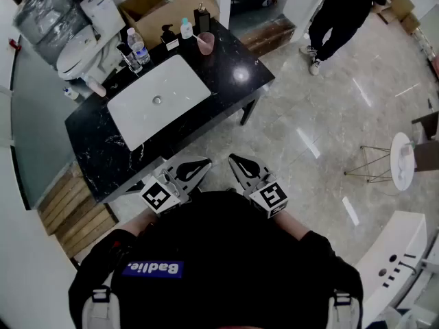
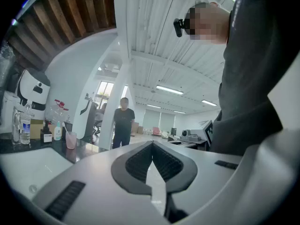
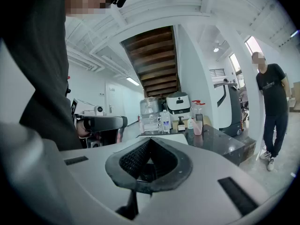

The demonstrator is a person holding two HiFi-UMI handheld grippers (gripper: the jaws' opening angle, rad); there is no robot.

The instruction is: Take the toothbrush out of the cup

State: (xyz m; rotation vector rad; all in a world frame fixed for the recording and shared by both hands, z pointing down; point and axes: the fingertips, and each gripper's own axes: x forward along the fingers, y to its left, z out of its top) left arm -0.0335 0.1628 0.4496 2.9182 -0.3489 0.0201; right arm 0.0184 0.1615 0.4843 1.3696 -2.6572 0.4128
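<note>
A pink cup [image 1: 205, 42] stands at the far edge of the black marble counter [image 1: 233, 60], with a toothbrush [image 1: 199, 38] leaning out of it to the left. The cup shows small in the left gripper view [image 2: 71, 139] and in the right gripper view [image 3: 198, 127]. My left gripper [image 1: 197, 168] and right gripper [image 1: 239, 164] are held side by side close to my body, short of the counter's near edge and far from the cup. Both are shut with nothing between the jaws [image 2: 152, 145] [image 3: 149, 142].
A white sink [image 1: 158, 100] is set in the counter. Bottles [image 1: 138, 46] and dispensers [image 1: 186, 28] line its far edge. Behind are a toilet [image 1: 79, 53] and a cardboard box [image 1: 164, 9]. A person [image 1: 339, 16] stands on the tiled floor at back right; a wire side table [image 1: 401, 160] stands at right.
</note>
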